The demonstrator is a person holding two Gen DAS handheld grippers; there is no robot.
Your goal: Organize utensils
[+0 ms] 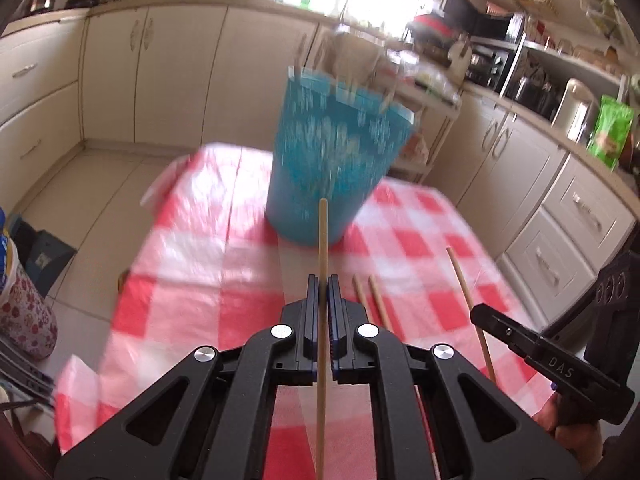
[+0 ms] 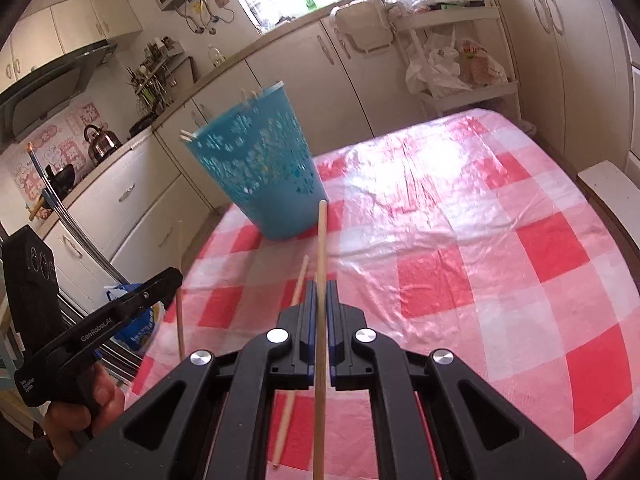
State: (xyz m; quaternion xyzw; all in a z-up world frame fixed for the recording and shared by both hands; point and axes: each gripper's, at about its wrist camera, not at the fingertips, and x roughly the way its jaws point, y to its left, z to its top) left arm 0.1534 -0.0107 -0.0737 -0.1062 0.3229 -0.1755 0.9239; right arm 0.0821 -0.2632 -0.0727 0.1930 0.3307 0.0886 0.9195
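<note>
Pinching a wooden chopstick (image 1: 322,264) between its pressed-together jaws, the left gripper (image 1: 323,280) points toward 12 o'clock, where a blue basket (image 1: 336,160) stands on the checked tablecloth (image 1: 192,280). The stick runs lengthwise through the jaws, and its far tip reaches up over the basket's lower wall in this view. The basket is blurred here, with several stick ends showing above its rim. At 1 o'clock from the jaws, two loose chopsticks (image 1: 374,300) lie side by side on the cloth. At 3 o'clock, the right gripper (image 1: 478,314) shows from the side with another chopstick (image 1: 468,304) running through its tip.

From the right wrist, the right gripper (image 2: 322,284) is likewise clamped on a chopstick (image 2: 321,248) that lies along its fingers and points to 12 o'clock. The basket (image 2: 260,172) sits at 11 o'clock near the table's far left edge, upright, with pale stick ends standing above its rim. A loose chopstick (image 2: 298,284) lies on the tablecloth (image 2: 480,240) just left of the jaws, slanting away under the gripper body. At 9 o'clock, the left gripper (image 2: 178,276) appears side-on, its held chopstick (image 2: 180,320) roughly upright beside the table's edge. Kitchen cabinets (image 2: 360,76) line the walls beyond.
</note>
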